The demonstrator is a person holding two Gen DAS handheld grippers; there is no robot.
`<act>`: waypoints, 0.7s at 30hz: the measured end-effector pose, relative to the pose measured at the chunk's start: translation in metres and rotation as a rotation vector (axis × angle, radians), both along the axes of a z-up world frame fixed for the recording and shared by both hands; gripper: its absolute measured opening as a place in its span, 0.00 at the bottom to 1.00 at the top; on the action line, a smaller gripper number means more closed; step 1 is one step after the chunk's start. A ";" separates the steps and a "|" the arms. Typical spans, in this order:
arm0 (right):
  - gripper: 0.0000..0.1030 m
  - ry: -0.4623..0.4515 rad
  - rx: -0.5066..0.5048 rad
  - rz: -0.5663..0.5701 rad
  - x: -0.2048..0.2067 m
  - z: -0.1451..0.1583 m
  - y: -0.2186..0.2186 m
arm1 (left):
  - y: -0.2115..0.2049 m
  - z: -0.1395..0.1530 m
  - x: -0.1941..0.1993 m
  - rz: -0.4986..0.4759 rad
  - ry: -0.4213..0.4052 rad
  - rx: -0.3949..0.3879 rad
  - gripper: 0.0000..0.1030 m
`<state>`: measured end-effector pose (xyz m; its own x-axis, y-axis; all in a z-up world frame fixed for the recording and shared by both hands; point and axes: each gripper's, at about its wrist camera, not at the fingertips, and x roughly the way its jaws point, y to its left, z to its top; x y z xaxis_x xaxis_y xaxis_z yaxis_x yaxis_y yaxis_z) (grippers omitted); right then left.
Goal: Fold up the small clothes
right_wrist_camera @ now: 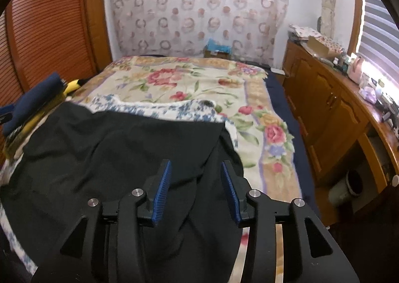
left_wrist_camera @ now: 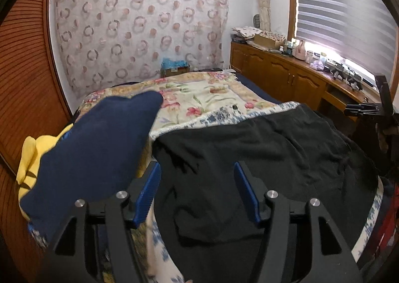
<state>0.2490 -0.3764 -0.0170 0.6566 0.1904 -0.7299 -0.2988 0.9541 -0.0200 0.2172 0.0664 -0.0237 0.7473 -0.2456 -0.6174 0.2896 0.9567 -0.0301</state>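
A black garment point(left_wrist_camera: 249, 148) lies spread over the near part of the bed, somewhat wrinkled; the right wrist view shows it point(right_wrist_camera: 112, 148) reaching from the left side to the middle. My left gripper point(left_wrist_camera: 197, 165) hovers over the garment's left portion with its blue pads apart and nothing pressed between them. Over the garment's right edge, my right gripper point(right_wrist_camera: 196, 162) is open too, with the cloth lying below the gap. A navy garment point(left_wrist_camera: 99, 148) rests on a yellow one point(left_wrist_camera: 30, 158) at the bed's left side.
A floral blanket point(right_wrist_camera: 189, 83) covers the bed, with a blue-and-white cloth point(right_wrist_camera: 159, 108) under the black garment. A wooden cabinet point(right_wrist_camera: 324, 113) with clutter runs along the right wall. Slatted wooden doors point(left_wrist_camera: 22, 88) stand on the left. A black fixture point(left_wrist_camera: 381, 106) stands at the right.
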 end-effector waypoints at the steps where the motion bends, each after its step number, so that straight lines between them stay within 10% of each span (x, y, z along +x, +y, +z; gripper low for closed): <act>1: 0.40 0.008 0.008 0.004 -0.003 -0.005 0.002 | -0.002 -0.004 -0.003 -0.006 0.014 -0.006 0.59; 21: 0.40 0.123 0.036 -0.012 -0.048 -0.075 0.022 | -0.055 -0.090 -0.028 -0.060 0.224 0.073 0.61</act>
<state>0.2009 -0.3547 -0.0916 0.5646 0.2110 -0.7980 -0.2856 0.9570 0.0510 0.1891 0.0110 -0.1137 0.5749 -0.2341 -0.7840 0.3398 0.9400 -0.0315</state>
